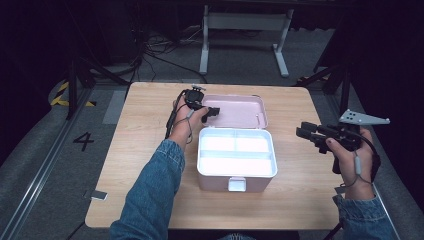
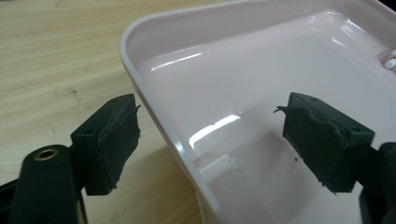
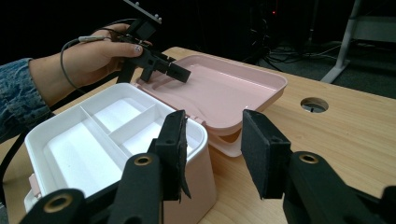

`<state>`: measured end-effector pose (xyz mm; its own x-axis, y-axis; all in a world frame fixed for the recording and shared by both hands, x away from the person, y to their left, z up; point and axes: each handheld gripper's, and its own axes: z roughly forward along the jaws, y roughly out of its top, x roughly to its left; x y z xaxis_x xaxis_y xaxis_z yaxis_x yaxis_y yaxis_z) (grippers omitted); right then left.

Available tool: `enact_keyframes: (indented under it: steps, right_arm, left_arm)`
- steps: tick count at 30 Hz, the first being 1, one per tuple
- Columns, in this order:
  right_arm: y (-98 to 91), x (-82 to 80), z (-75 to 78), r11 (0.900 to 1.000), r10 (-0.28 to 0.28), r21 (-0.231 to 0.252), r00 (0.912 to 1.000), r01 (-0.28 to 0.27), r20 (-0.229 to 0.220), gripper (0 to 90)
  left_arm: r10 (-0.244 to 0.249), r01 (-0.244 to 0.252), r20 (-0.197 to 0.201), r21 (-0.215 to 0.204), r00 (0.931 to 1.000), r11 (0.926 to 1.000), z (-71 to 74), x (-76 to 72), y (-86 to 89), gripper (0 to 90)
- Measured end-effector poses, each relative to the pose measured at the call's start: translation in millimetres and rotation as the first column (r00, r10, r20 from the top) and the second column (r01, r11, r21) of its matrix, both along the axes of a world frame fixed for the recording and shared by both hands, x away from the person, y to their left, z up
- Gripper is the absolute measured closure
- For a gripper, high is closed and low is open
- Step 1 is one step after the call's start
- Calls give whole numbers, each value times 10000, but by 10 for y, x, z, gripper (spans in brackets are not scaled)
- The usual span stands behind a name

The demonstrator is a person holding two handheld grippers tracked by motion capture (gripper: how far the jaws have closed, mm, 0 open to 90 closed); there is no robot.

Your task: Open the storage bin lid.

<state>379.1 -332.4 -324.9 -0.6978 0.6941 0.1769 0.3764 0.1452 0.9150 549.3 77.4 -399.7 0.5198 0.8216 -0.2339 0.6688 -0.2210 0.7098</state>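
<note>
High view showed the pink plastic box [image 1: 235, 160] with white compartments at the worktop's [image 1: 140, 200] middle, its lid [image 1: 240, 111] lying flat behind. At the lid's left rim the left gripper [image 1: 212, 112] straddled the edge, jaws released. Right of the box, the right gripper [image 1: 306, 131] hovered, jaws apart, empty.

Blue denim sleeves on both forearms; matte black left gripper [image 1: 212, 112] and right gripper [image 1: 306, 133], brass-ringed holes in the jaw arms, grey cables, grey three-cornered plate [image 1: 362, 118] at right of frame
</note>
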Motion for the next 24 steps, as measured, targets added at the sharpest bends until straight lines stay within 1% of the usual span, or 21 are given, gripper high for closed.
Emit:
enact_keyframes:
  steps: [1, 2, 3, 5, 7, 8, 9, 11, 12, 14, 15, 16, 17, 18, 19, 20, 21, 22, 23, 24]
  right_arm:
    - [-2, 0, -2, 10000, -28, -13, 10000, 27, -23, 620]
    - [-3, 1, -3, 10000, -42, -15, 10000, 42, -42, 619]
    - [-2, 5, -6, 10000, -27, -2, 10000, 27, -45, 618]
    - [2, 13, -13, 10000, -29, -3, 10000, 29, -81, 616]
    - [11, 22, -21, 10000, -13, -36, 10000, 13, -98, 614]
    - [13, 24, -23, 10000, -1, -28, 9999, 1, -116, 613]
    - [14, 26, -27, 10000, 5, -47, 9999, -6, -135, 610]
    - [15, 34, -37, 10000, 13, -40, 9998, -14, -180, 605]
    - [15, 41, -41, 10000, -2, -51, 9998, 1, -192, 601]
    - [16, 52, -44, 10000, -14, -55, 9997, 13, -263, 591]
    - [18, 55, -44, 10000, -3, -51, 9996, 2, -294, 590]
    - [21, 61, -43, 10000, 26, -50, 9996, -28, -295, 586]
    - [25, 69, -41, 10000, 42, -74, 9995, -44, -299, 582]
    - [28, 78, -37, 9999, 77, -64, 9995, -78, -299, 578]
    - [28, 81, -34, 9999, 71, -81, 9994, -74, -333, 577]
    - [26, 87, -31, 9999, 78, -77, 9994, -80, -327, 575]
    - [26, 87, -31, 9999, 78, -77, 9994, -80, -327, 575]
    - [23, 93, -29, 9999, 83, -75, 9994, -85, -340, 572]
    - [12, 108, -28, 9999, 84, -74, 9992, -87, -390, 570]
    - [-2, 128, -28, 9999, 71, -86, 9993, -75, -377, 568]
  left_arm:
    - [-32, 27, 204, 209, 9998, 9998, 27, -6, 13, 175]
    - [31, -47, 430, 376, 9991, 9993, 56, -19, 24, 178]
    - [75, -106, 676, 457, 9977, 9989, 80, -25, 35, 178]
    - [91, -126, 1078, 316, 9941, 9994, 163, -63, 70, 178]
    - [-67, 57, 1318, 82, 9913, 10000, 233, -108, 86, 188]
    - [-247, 246, 1471, 26, 9888, 9997, 279, -142, 93, 195]
    - [-467, 471, 1716, 16, 9841, 9989, 326, -178, 99, 198]
    - [-811, 833, 2017, -24, 9761, 9965, 428, -285, 112, 203]
    - [-1000, 1052, 2236, -111, 9695, 9944, 500, -378, 127, 203]
    - [-1260, 1335, 2472, -138, 9607, 9910, 584, -490, 144, 203]
    - [-1432, 1510, 2610, -101, 9547, 9885, 632, -554, 157, 203]
    - [-1616, 1690, 2646, -53, 9507, 9856, 694, -647, 173, 203]
    - [-1616, 1690, 2646, -53, 9507, 9856, 694, -647, 173, 203]
    - [-1903, 1973, 2886, 51, 9383, 9803, 787, -799, 205, 203]
    - [-2080, 2133, 2965, 150, 9321, 9769, 831, -876, 231, 203]
    - [-2177, 2213, 3003, 224, 9287, 9749, 862, -937, 253, 202]
    - [-2177, 2213, 3003, 224, 9287, 9749, 862, -937, 253, 201]
    - [-2310, 2350, 3111, 251, 9219, 9717, 910, -1052, 306, 201]
    - [-2366, 2437, 3131, 168, 9198, 9697, 946, -1160, 375, 201]
    - [-2336, 2428, 3159, 107, 9196, 9700, 960, -1228, 426, 199]
